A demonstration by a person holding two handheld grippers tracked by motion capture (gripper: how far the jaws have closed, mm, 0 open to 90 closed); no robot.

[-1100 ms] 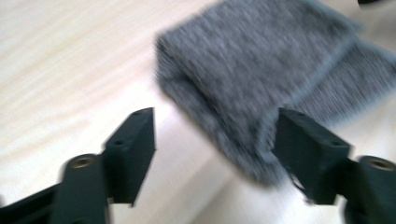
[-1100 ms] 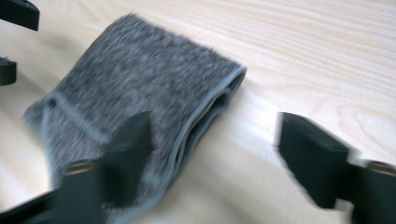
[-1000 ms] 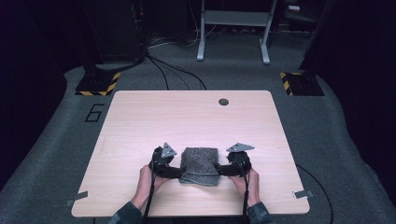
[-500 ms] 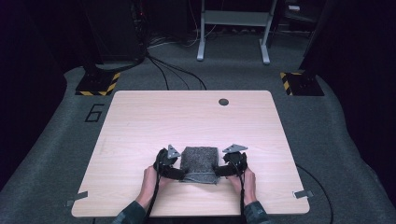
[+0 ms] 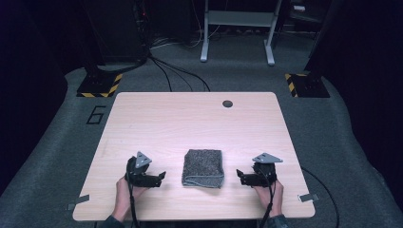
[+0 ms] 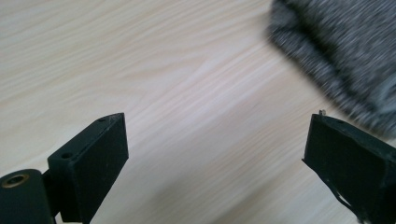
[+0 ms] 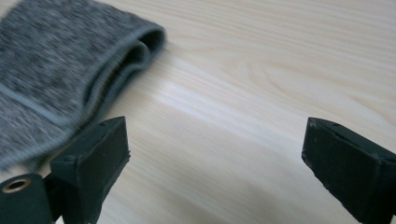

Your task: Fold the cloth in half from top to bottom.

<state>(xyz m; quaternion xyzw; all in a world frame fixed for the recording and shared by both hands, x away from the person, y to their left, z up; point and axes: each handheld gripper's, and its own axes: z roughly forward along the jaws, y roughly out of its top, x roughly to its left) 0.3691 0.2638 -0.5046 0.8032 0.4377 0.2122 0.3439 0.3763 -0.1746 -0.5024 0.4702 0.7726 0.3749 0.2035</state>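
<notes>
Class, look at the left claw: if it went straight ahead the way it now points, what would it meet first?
Most likely the folded grey knitted cloth. The left claw, jaws open, points toward its near left edge across bare light wooden table. In the left gripper view the cloth sits right of centre, so it might just graze it.

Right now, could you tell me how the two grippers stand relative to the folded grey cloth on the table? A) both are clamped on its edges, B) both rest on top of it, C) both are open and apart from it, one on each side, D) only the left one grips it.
C: the left gripper and right gripper sit open on either side of the folded grey cloth, with bare table between jaws and fabric.
</notes>
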